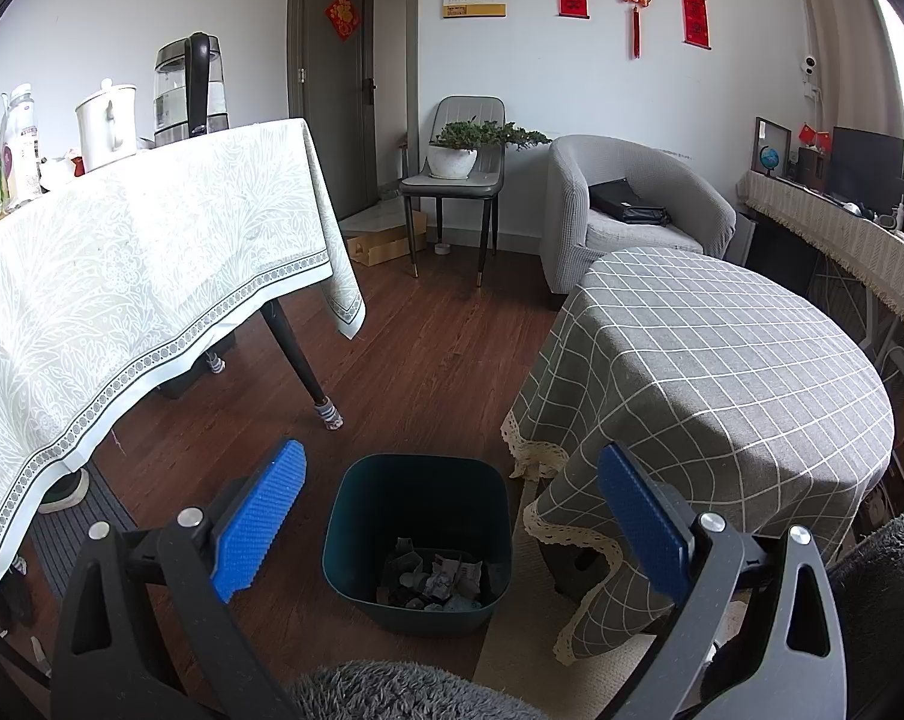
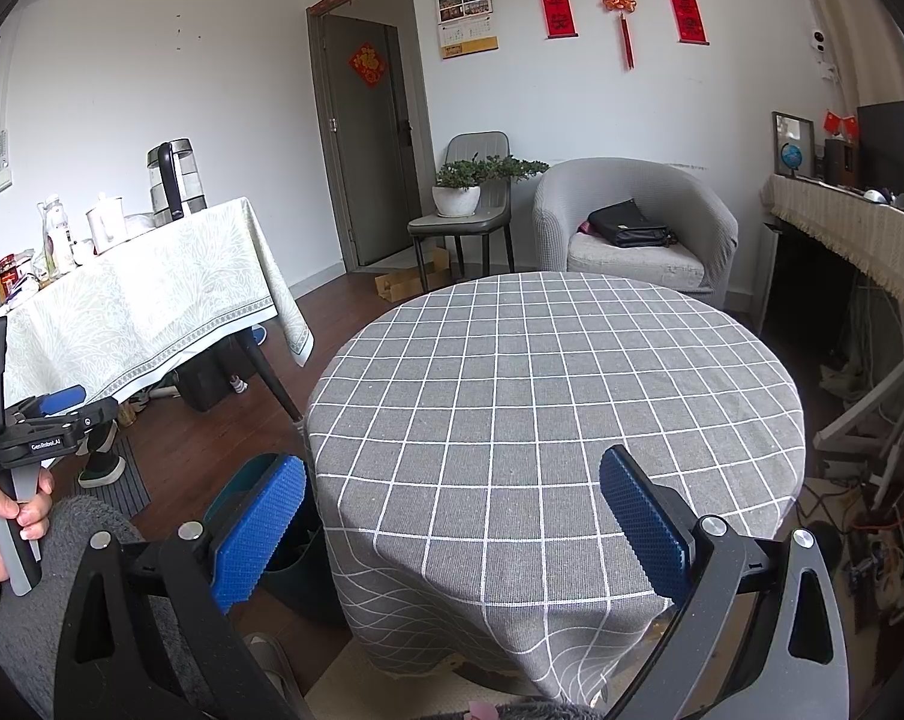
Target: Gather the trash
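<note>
A dark teal trash bin (image 1: 417,534) stands on the wood floor beside the round table, with several crumpled papers (image 1: 437,582) at its bottom. My left gripper (image 1: 449,480) hangs open and empty above the bin. My right gripper (image 2: 452,492) is open and empty over the near edge of the round table with the grey checked cloth (image 2: 559,396). The bin's rim (image 2: 242,486) peeks out behind the right gripper's left finger. The left gripper (image 2: 68,405) also shows at the far left of the right wrist view, held by a hand.
A table with a pale green cloth (image 1: 122,276) stands at the left, carrying a kettle (image 1: 191,90) and jars. A chair with a potted plant (image 1: 457,150), a grey armchair (image 1: 631,210) and a side desk (image 1: 841,240) lie farther back. Cables (image 2: 871,516) crowd the right floor.
</note>
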Demonstrator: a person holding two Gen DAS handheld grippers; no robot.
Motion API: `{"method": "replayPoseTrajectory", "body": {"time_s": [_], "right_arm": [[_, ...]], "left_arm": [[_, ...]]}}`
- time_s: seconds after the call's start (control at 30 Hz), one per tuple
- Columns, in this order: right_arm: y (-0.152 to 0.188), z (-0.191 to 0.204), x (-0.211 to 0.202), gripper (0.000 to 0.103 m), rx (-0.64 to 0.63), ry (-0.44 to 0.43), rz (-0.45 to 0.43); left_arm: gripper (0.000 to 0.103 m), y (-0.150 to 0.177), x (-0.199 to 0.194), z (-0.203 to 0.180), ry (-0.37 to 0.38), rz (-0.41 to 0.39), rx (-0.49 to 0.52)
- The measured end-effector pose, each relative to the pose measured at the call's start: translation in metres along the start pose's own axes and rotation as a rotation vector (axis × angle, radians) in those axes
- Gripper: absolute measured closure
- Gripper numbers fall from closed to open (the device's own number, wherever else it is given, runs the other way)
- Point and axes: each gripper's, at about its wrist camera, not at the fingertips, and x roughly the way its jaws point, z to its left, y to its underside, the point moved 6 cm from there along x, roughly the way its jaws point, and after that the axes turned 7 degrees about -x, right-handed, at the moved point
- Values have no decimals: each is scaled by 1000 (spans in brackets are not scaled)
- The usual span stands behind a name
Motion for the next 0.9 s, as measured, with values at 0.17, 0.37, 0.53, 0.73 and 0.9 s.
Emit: {"method": "replayPoseTrajectory", "body": {"time_s": [0.17,0.37,0.53,0.73,0.9], "right_arm": [[0,0,0,3,1,0,0],[0,0,0,3,1,0,0],[0,0,0,3,1,0,0],[0,0,0,3,1,0,0],[0,1,0,3,3,-1,1]], "left_arm": [[3,0,0,0,0,0,2],[3,0,0,0,-2,-1,4],[3,0,0,-1,-6,-1,9],[3,1,0,-3,-9,-2,17],[3,1,0,-3,-8,-2,17]]}}
